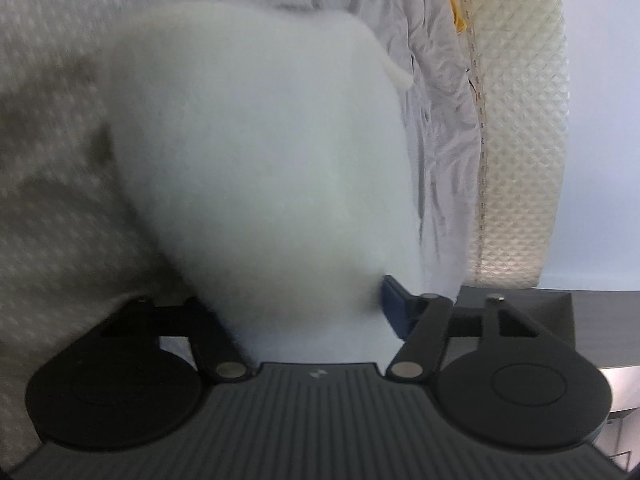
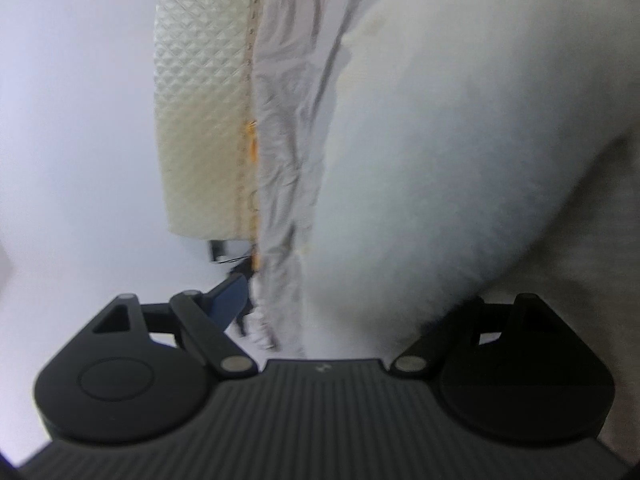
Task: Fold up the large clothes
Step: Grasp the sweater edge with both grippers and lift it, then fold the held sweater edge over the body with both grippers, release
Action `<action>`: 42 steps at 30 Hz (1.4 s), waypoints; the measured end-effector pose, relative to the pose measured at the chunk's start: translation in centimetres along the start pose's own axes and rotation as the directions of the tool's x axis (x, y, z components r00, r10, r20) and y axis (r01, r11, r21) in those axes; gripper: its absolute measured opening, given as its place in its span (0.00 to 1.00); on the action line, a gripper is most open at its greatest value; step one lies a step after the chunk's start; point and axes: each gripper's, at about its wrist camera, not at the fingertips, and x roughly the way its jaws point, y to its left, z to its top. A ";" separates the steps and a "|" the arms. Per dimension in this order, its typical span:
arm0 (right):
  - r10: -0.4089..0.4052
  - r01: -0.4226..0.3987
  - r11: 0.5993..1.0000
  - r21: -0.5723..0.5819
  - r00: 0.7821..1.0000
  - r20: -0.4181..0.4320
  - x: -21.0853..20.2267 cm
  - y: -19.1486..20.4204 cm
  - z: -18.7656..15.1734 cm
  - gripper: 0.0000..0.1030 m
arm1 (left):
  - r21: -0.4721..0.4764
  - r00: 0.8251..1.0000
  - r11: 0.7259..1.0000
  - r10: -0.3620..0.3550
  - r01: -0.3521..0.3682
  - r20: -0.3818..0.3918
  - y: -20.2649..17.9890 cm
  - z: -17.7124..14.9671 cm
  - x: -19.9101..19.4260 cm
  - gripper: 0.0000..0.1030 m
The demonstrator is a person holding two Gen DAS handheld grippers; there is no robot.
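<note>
A bulky white fleece garment [image 1: 256,140] fills the middle of the left wrist view, blurred, lying on a bed. My left gripper [image 1: 292,304] has its jaws apart with the fleece bulging between them. Its blue right pad [image 1: 394,308] sits at the cloth's edge and the left finger is hidden under the fleece. In the right wrist view the same garment [image 2: 460,140] covers the right half. My right gripper [image 2: 352,308] stands open. Its blue left pad [image 2: 230,300] is clear of the fleece, and the fleece overlaps the right finger.
The garment rests on a dotted beige cover [image 1: 48,200]. Beside it runs a wrinkled grey sheet [image 1: 436,120] [image 2: 288,140], then the quilted cream mattress edge [image 1: 520,120] [image 2: 200,100]. A dark flat surface [image 1: 600,320] lies beyond the mattress.
</note>
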 end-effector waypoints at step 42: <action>-0.157 0.184 0.956 -0.229 0.979 0.131 -11.5 6.1 -5.6 0.45 | 0.420 0.991 0.907 -0.036 -0.021 0.127 -5.0 -7.6 -17.8 0.46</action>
